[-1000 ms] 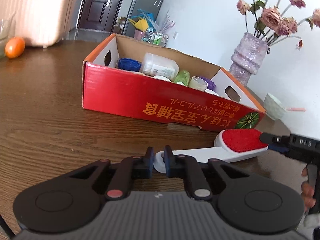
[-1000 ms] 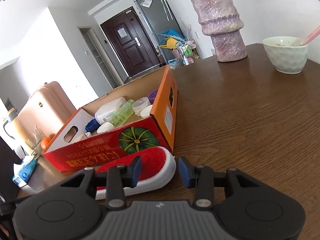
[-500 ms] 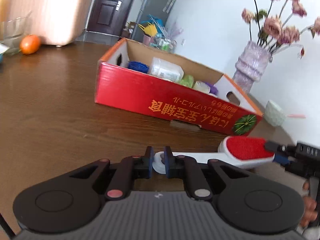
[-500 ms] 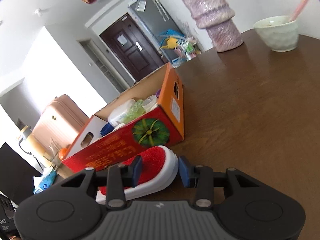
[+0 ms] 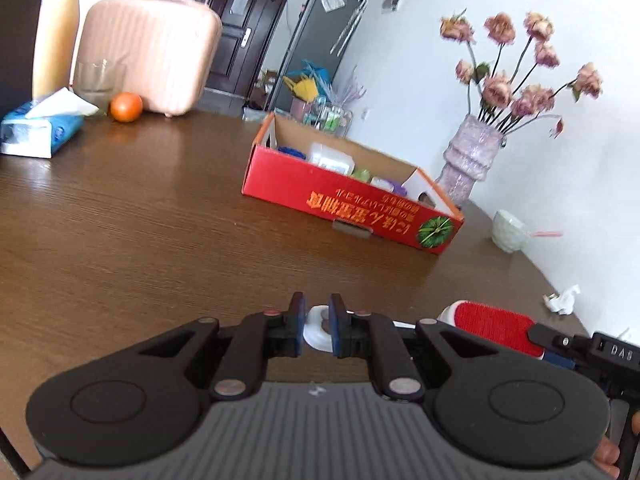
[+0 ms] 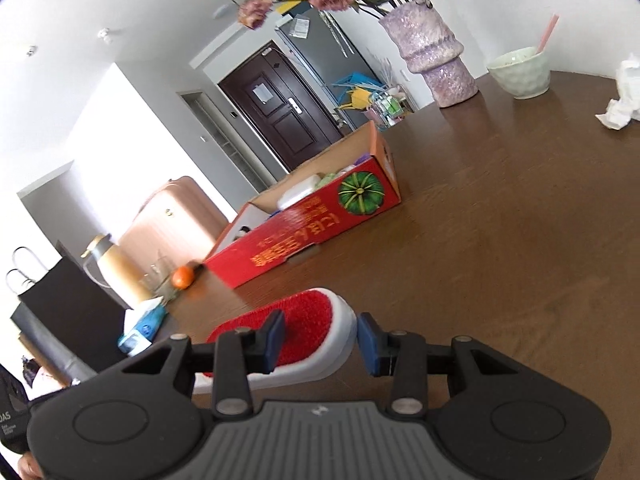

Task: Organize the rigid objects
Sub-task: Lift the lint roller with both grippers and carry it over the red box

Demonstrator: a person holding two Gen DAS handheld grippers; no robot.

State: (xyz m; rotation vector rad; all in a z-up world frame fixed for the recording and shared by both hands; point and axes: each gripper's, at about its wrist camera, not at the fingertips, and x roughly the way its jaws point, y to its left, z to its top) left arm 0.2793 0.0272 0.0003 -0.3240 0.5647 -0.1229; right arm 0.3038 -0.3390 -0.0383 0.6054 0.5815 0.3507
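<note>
Roughly by size: wooden table (image 5: 120,240), dark brown, carries all listed items. Pink suitcase (image 5: 152,52) stands beyond far edge, w/ dark door behind. Red cardboard box (image 5: 344,200), open top, pumpkin print on front wall, sits mid-table; holds white bottle, green and purple containers, blue item, details too small to tell. Lilac vase (image 5: 468,160) w/ dried pink flowers, right of box, apart from it. Tissue pack (image 5: 36,132), blue/white, far left, w/ drinking glass and orange (image 5: 126,107) beside it. Pale bowl (image 6: 520,74) w/ pink straw, near vase. Crumpled paper (image 5: 562,299) at right edge. Lint brush (image 6: 296,328), white body, red pad, off the table, well short of box, held at both ends. Left gripper (image 5: 317,328): fingers clamped on white handle end. Right gripper (image 6: 320,336): fingers set around red head; left pad on it, right pad's contact cannot be told.
</note>
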